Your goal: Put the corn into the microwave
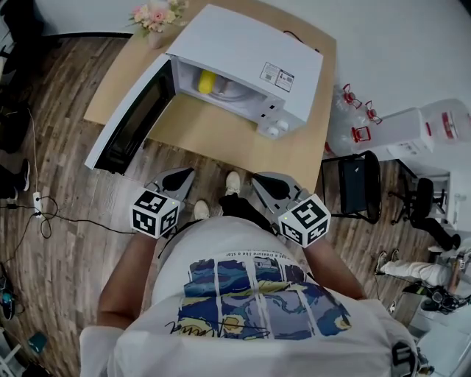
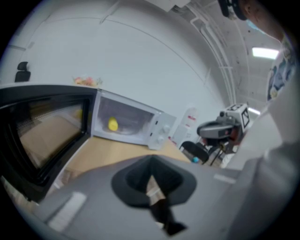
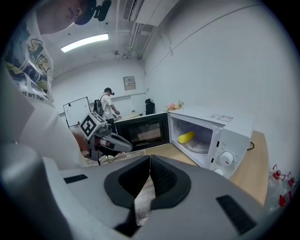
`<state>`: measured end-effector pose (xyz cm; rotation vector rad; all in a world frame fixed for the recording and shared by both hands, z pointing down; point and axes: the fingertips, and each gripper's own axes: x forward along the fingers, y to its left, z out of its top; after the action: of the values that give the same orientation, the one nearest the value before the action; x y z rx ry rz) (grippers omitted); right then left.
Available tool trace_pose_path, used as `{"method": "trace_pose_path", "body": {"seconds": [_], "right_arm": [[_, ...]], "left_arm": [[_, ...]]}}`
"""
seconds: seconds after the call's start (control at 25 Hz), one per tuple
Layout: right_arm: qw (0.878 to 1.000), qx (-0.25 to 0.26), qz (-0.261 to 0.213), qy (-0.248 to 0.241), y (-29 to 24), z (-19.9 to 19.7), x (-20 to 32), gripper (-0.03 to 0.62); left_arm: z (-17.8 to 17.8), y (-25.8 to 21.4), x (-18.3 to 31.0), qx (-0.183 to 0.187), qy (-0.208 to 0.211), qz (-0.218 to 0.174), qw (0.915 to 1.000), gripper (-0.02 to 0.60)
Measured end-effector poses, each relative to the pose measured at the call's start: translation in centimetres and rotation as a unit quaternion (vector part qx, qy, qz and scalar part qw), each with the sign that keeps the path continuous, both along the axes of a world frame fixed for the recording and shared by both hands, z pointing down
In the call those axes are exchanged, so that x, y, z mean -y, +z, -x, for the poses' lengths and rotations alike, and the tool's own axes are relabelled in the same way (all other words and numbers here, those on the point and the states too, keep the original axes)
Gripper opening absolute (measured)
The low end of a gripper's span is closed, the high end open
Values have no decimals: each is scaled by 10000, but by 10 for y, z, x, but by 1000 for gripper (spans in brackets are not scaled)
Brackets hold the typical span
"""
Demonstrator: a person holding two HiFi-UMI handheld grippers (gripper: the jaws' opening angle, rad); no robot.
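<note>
Seen from the head camera, the person's white printed T-shirt (image 1: 243, 309) filled the bottom of the frame. Just beyond it, both hands held grey plastic grippers level with each other, each carrying a black-and-white marker cube. The left gripper (image 1: 184, 174) and the right gripper (image 1: 260, 180) pointed toward the bench (image 1: 221, 136), well short of it. Each gripper's own view showed what the head view could not: the ribbed black pads of the left gripper (image 2: 151, 159) and the right gripper (image 3: 150, 160) were pressed together with nothing between them.

Past the wood-plank floor (image 1: 66, 191) stood the pale wooden bench, and on it a boxy white microwave (image 1: 243, 48) with two round knobs. Its dark-windowed door (image 1: 132, 118) was swung wide open to the left. The yellow corn (image 1: 207, 81) lay inside the cavity; the right gripper view showed the corn (image 3: 186, 137) resting on a glass turntable (image 3: 199, 146), while the left gripper view gave only a small blurred yellow shape (image 2: 113, 124). A pink flower bunch (image 1: 156, 15) sat at the bench's far corner, partly cut off.
</note>
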<state>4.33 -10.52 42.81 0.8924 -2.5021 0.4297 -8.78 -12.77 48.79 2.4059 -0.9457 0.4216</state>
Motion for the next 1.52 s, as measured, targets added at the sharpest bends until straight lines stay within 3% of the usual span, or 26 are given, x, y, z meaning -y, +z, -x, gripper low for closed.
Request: {"method": "trace_pose_path", "body": {"seconds": [0.68,1.12,1.52], "right_arm": [[9997,-51,-203,95,-8,-8,-19,10],[9992,54,-160,362,-8,-55,-56,9],[9991,273,-124,295,-3,-77,-111,9]], "left_arm": [[-12,4,-13,19,123,-12,9999,9],[-69,-10,-39,146,401,-110,9990,9],[-91,-24,-91,325,112,-246,9991,9]]}}
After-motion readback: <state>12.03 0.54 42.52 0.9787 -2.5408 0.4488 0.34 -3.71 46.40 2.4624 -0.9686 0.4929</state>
